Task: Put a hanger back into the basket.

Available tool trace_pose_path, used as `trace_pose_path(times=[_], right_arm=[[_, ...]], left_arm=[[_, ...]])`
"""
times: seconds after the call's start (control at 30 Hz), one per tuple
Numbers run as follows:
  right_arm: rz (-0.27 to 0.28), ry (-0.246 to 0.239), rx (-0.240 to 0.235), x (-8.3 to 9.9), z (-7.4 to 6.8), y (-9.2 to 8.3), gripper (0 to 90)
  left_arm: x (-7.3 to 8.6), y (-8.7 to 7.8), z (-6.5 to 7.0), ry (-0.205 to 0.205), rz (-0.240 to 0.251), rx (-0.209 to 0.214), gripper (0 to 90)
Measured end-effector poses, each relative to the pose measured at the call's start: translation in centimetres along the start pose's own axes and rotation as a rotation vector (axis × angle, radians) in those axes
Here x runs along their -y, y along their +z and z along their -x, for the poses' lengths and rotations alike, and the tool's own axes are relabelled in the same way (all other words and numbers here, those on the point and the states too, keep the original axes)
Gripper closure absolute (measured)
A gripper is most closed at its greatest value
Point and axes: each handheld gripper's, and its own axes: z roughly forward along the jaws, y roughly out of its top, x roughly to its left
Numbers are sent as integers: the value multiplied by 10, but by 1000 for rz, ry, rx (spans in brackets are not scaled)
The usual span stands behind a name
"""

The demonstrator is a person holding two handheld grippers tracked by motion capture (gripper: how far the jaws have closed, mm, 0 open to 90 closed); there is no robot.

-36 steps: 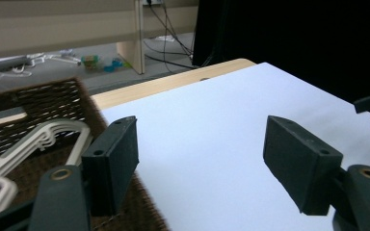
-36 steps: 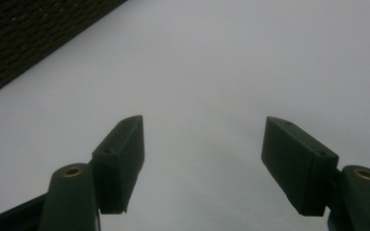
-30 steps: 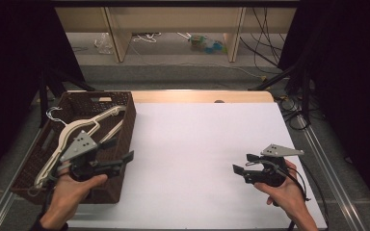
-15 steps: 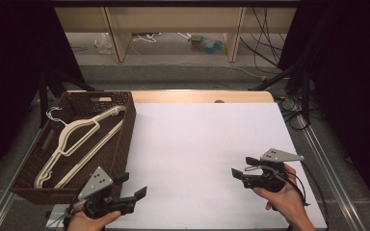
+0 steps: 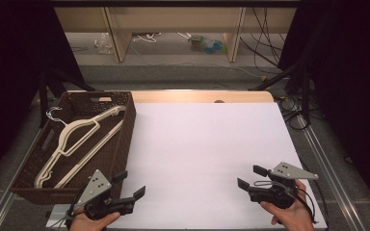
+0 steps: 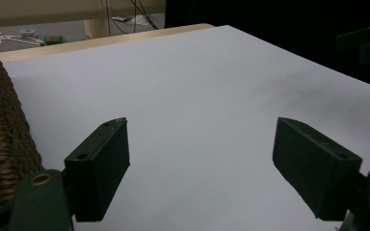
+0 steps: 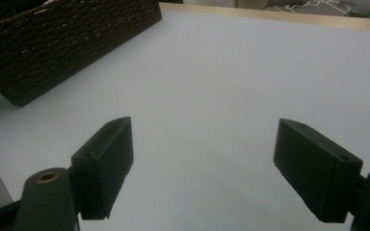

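White hanger (image 5: 77, 142) now lies in the wicker basket (image 5: 125, 139), left of frame. Left gripper (image 5: 131, 185) has withdrawn to the lower edge; right gripper (image 5: 250, 177) idles lower right. Both jaws have just been opening, wide, nothing between them. Deposit judged complete.

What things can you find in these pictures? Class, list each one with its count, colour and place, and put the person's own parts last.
basket: one, dark brown woven, left side of the table.
hangers: two as far as I can tell, cream, lying inside the basket.
white sheet: one, white, covering the table top right of the basket.
table edge: one, light wood, showing along the far side of the sheet.
shelf unit: one, light wood, on the floor beyond the table, with small items and cables under it.
left gripper: one, black with a grey plate, near edge by the basket, jaws open and empty.
right gripper: one, black with a grey plate, near right of the sheet, jaws open and empty.
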Motion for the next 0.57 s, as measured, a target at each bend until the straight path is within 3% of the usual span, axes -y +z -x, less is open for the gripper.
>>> trace_pose_path(times=[0.17, 0.43, 0.57], right_arm=[[19, -4, 5, 4, -2, -5, 212], [4, -3, -4, 5, -1, -3, 214], [2, -1, 3, 6, -1, -2, 215]], left_arm=[[0, 0, -10, -11, 6, -11, 193], [1, 2, -7, 13, -11, 6, 193], [1, 2, -5, -7, -7, 5, 192]])
